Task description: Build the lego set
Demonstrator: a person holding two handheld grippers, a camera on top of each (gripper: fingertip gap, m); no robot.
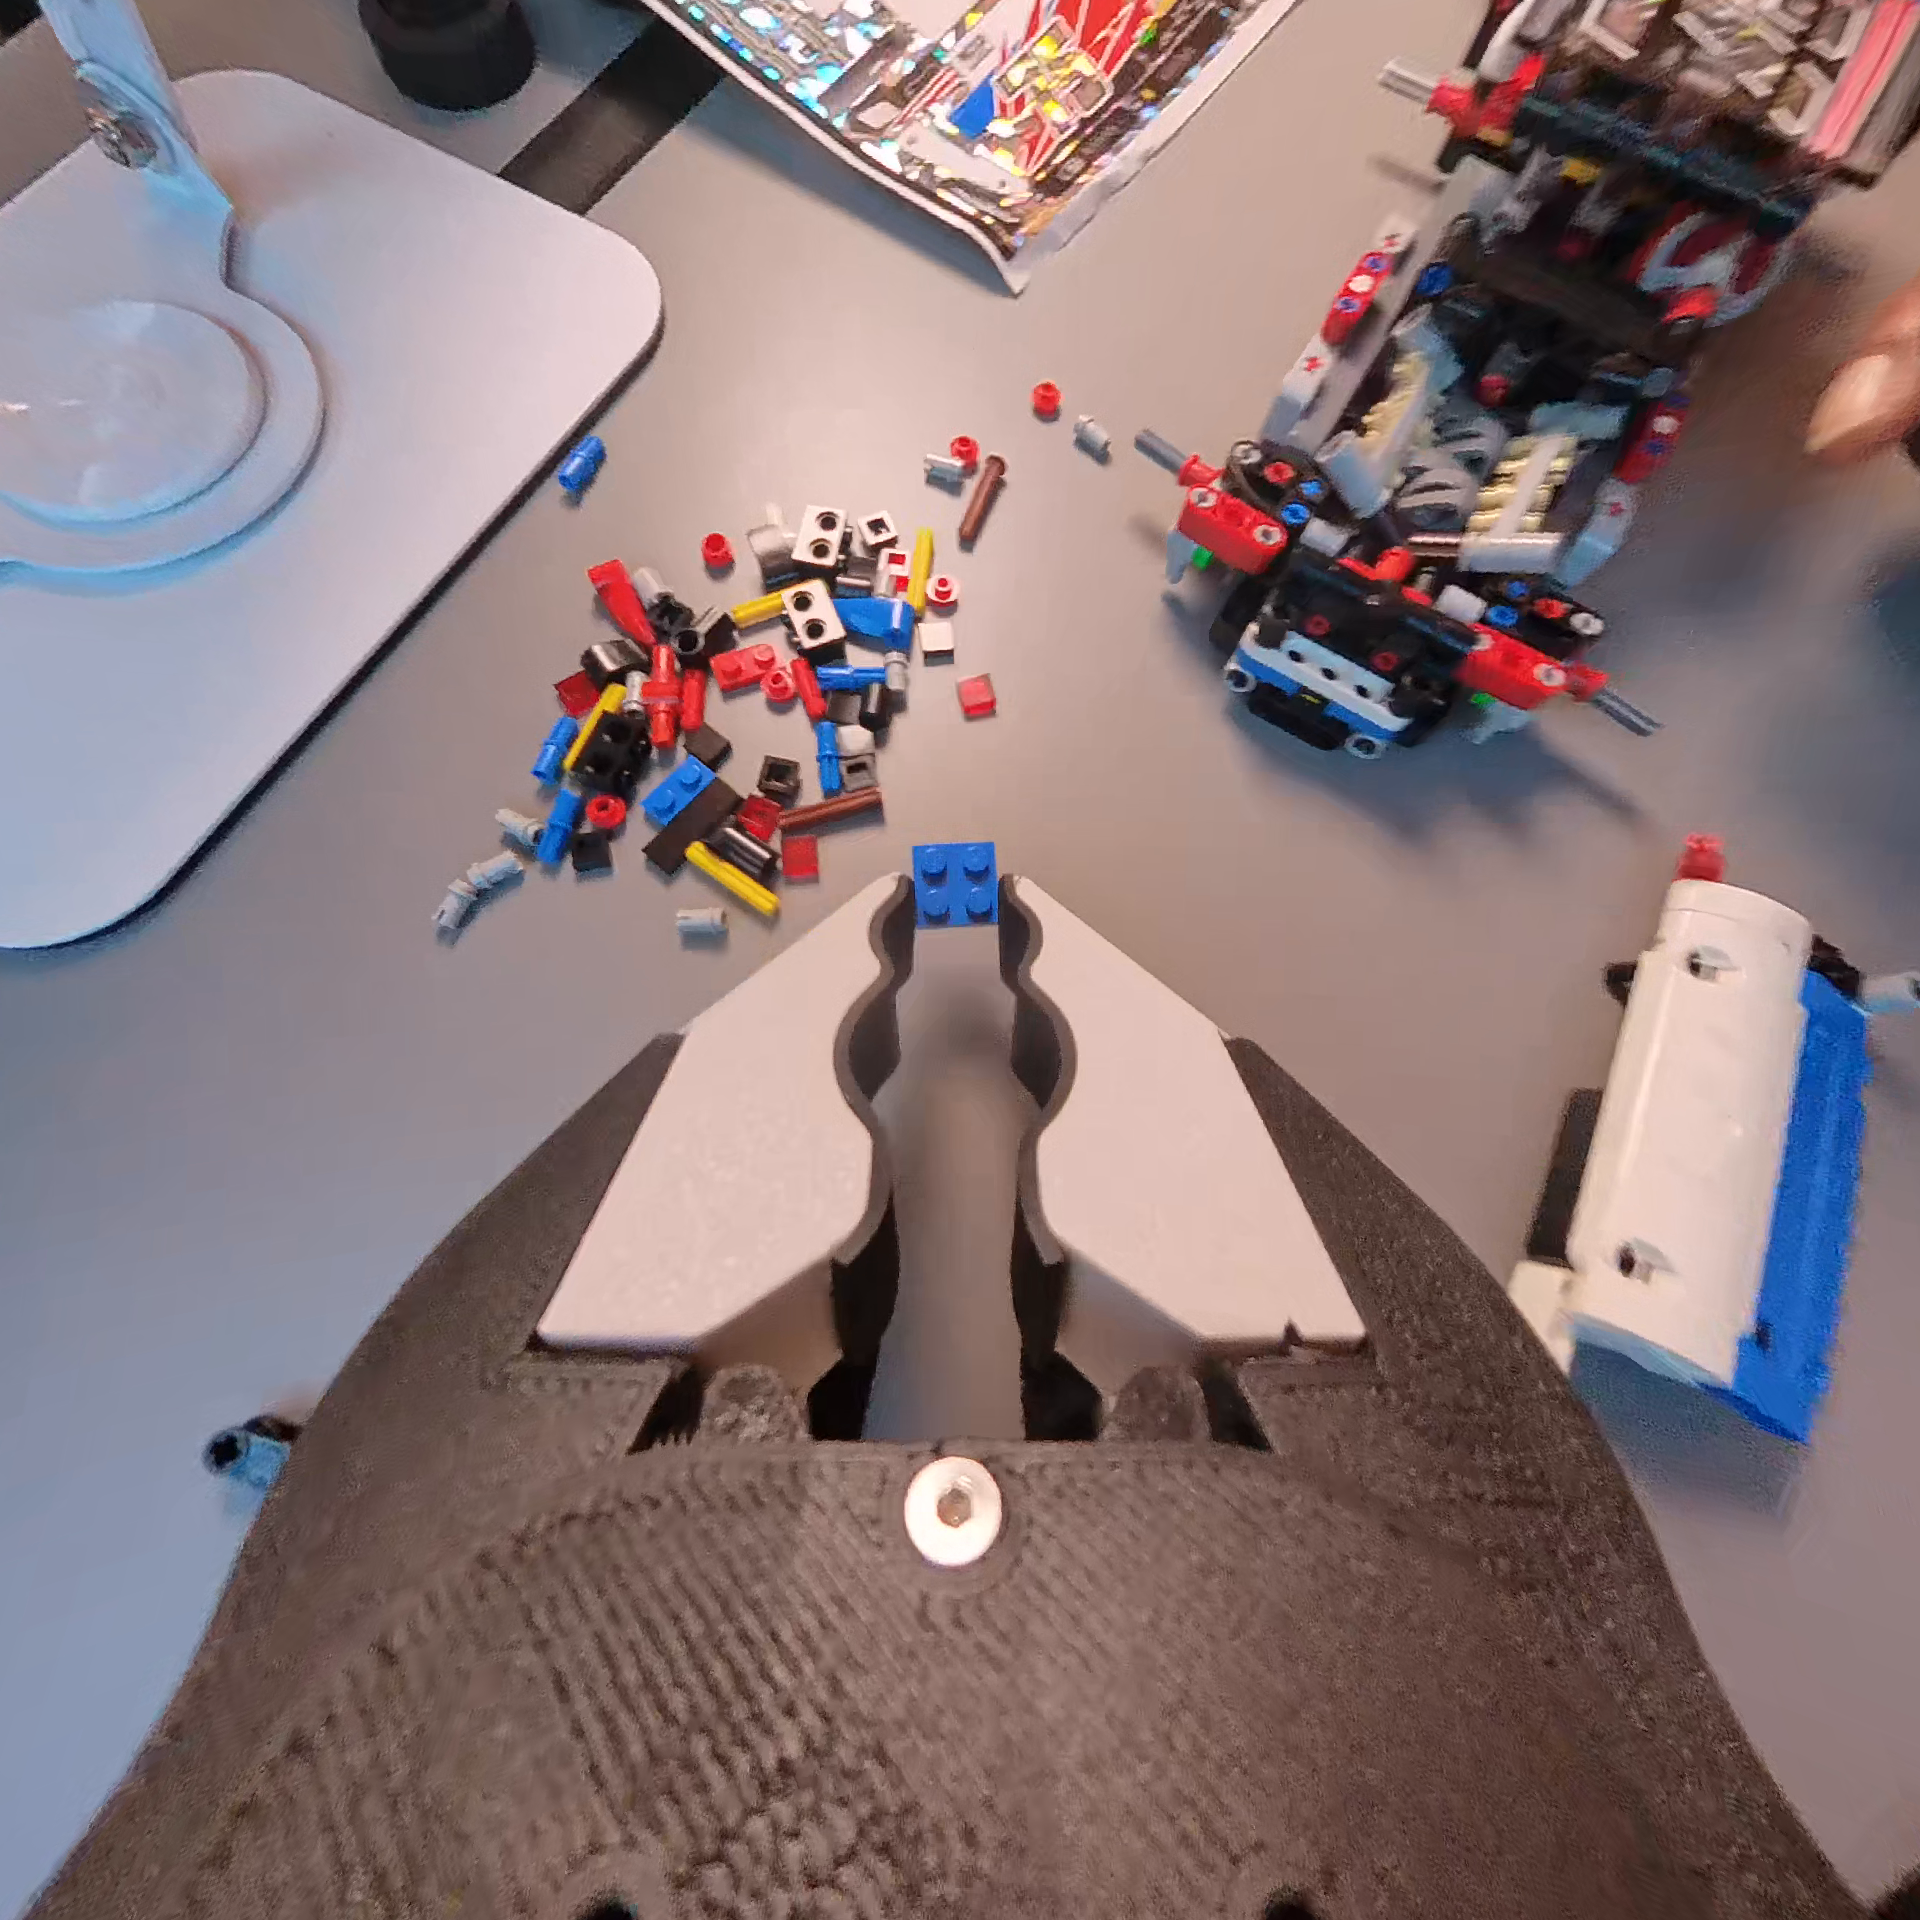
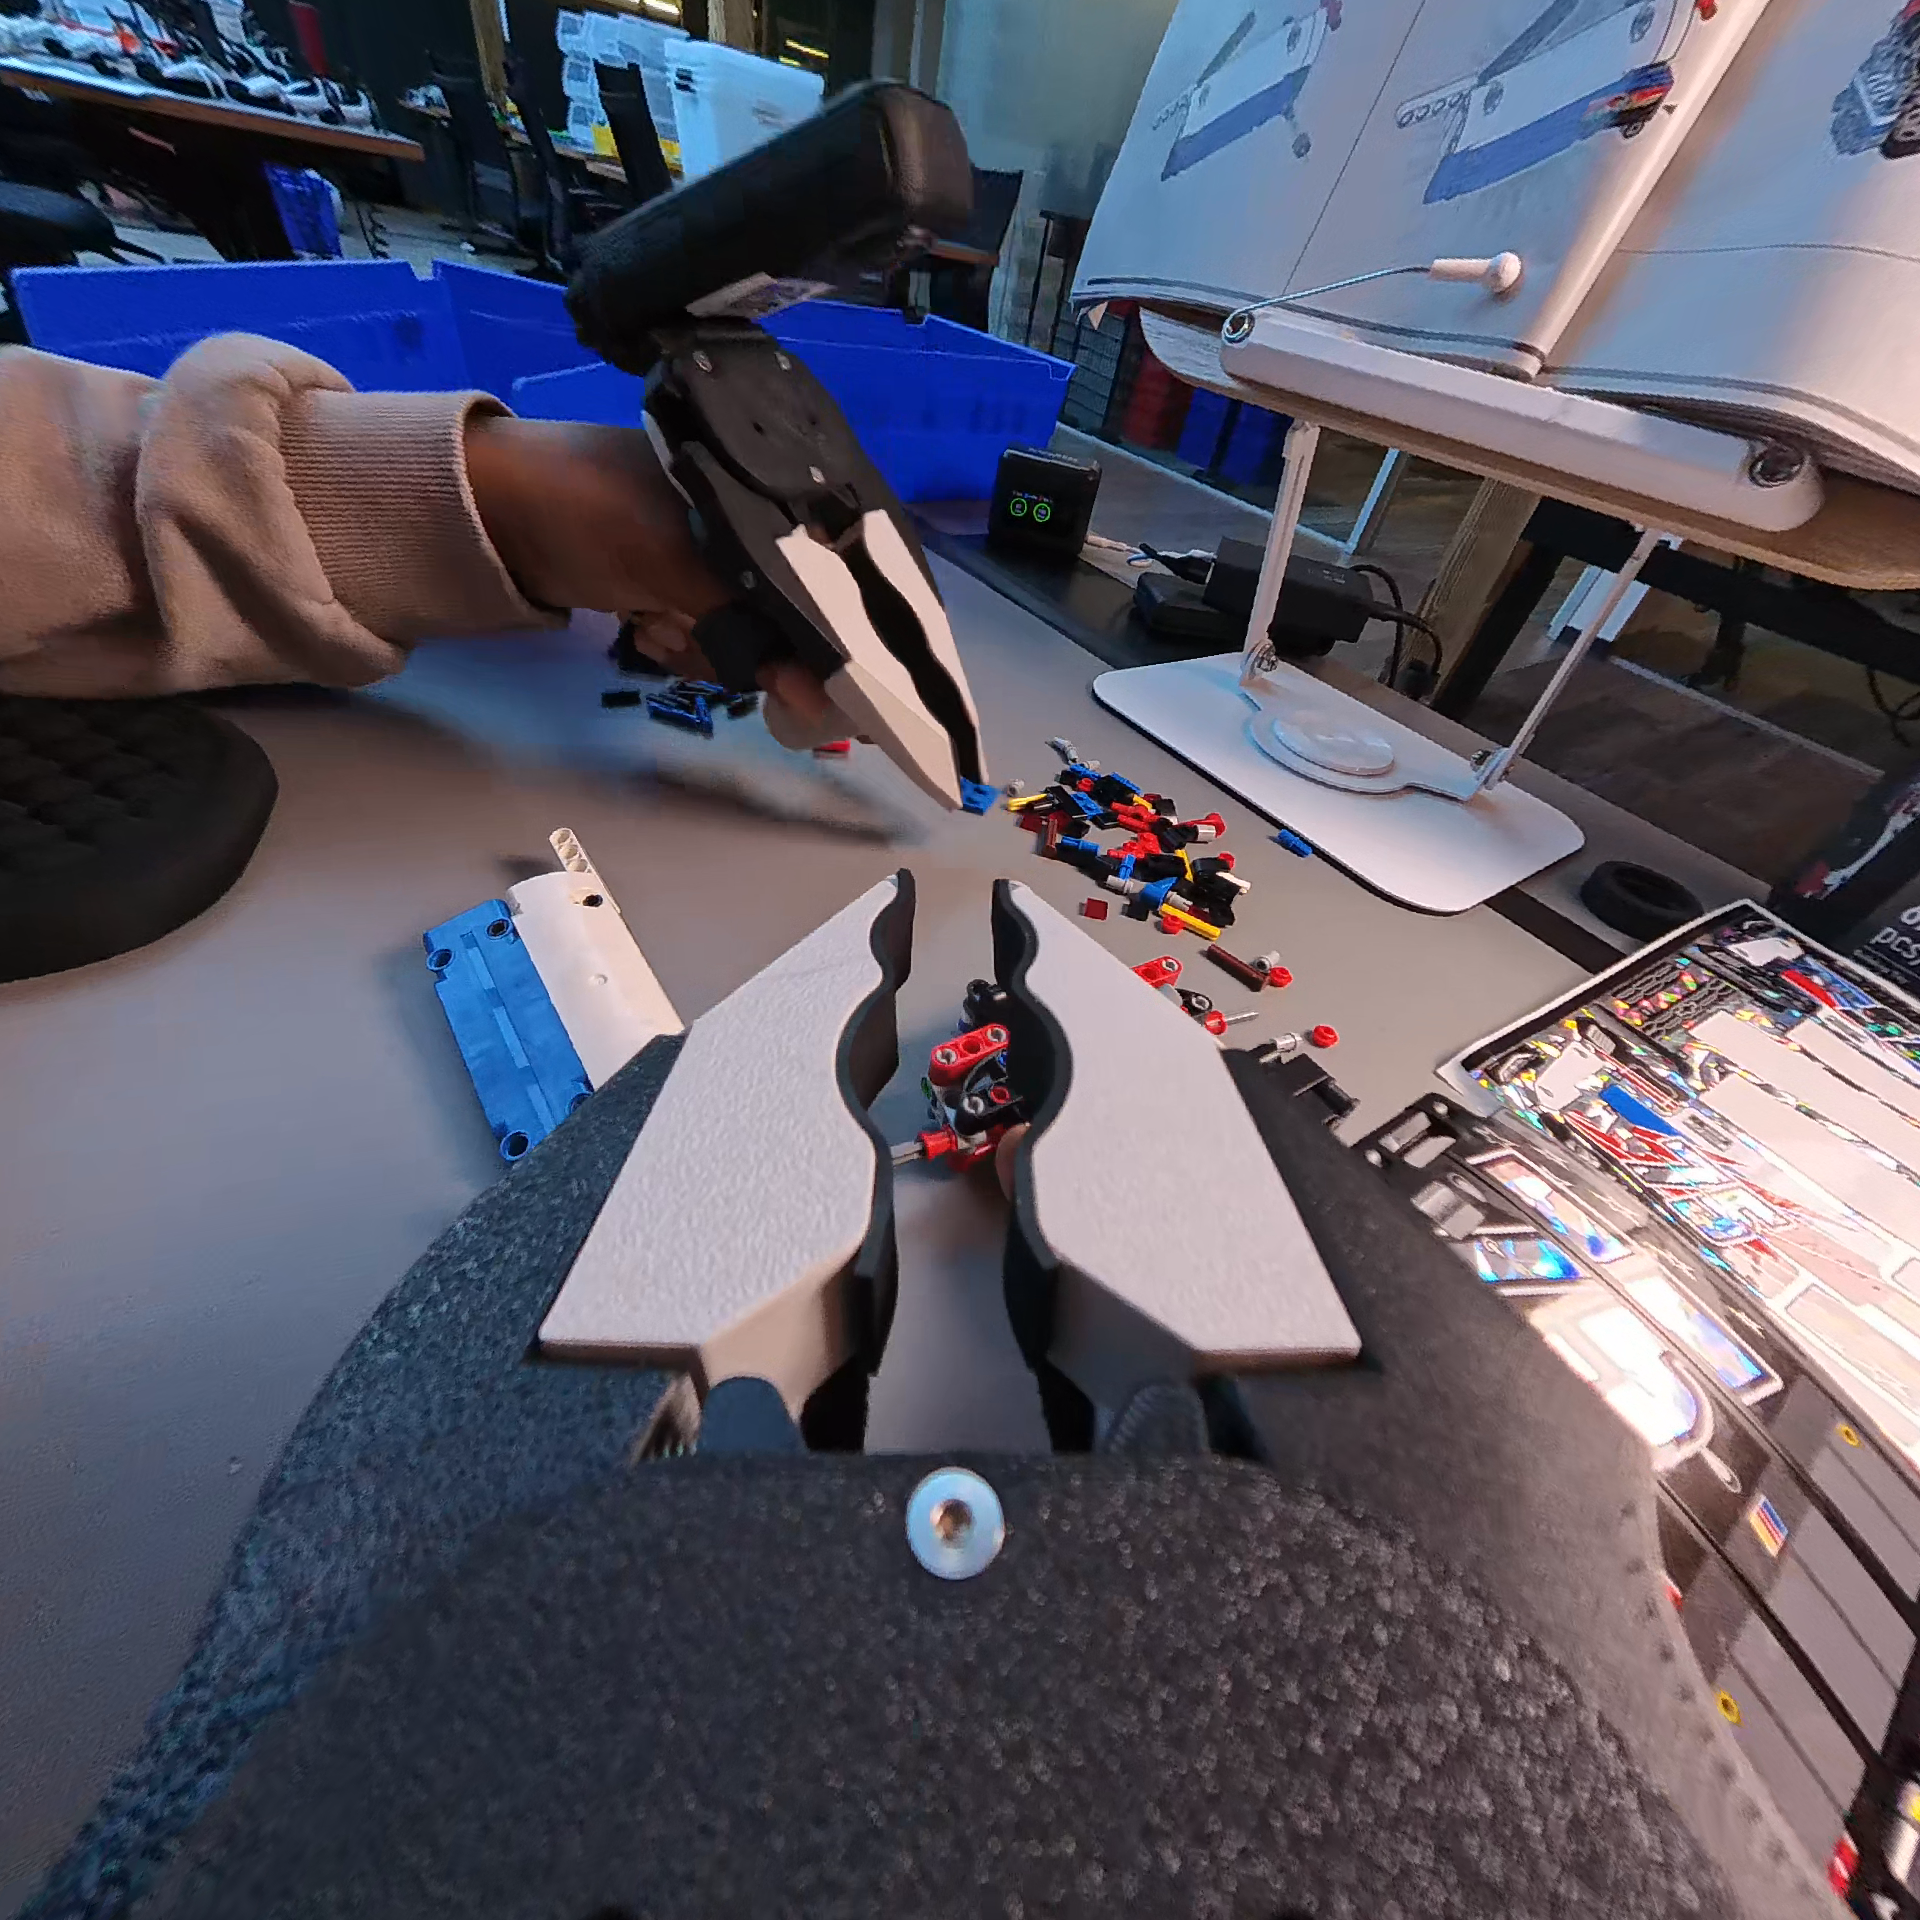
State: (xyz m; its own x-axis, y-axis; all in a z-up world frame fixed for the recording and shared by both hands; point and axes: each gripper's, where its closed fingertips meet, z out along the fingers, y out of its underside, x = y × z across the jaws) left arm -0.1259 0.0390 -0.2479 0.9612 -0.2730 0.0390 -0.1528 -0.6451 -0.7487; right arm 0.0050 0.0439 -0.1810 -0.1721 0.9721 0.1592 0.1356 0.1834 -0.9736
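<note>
Holding: left tool (image 1: 954, 885) pinches a blue plate (image 1: 954, 883) by two opposite edges, just above the worktop (image 1: 312, 1195).
Right tool: (image 2: 953, 904) parted, empty, over the half-built car (image 2: 971, 1081).
Handling: plate likely light, rigid, slippery; edge grip suits it.
Around: loose parts pile (image 1: 717, 686) just beyond; white-and-blue panel (image 1: 1714, 1143) to the right; book stand (image 1: 208, 468) left.

The left wrist view looks steeply down at the table (image 1: 1039, 343) from close above. The right wrist view sits low, facing level across it. Both share the loose bricks (image 1: 727, 686) (image 2: 1143, 842), mid-frame.
</note>
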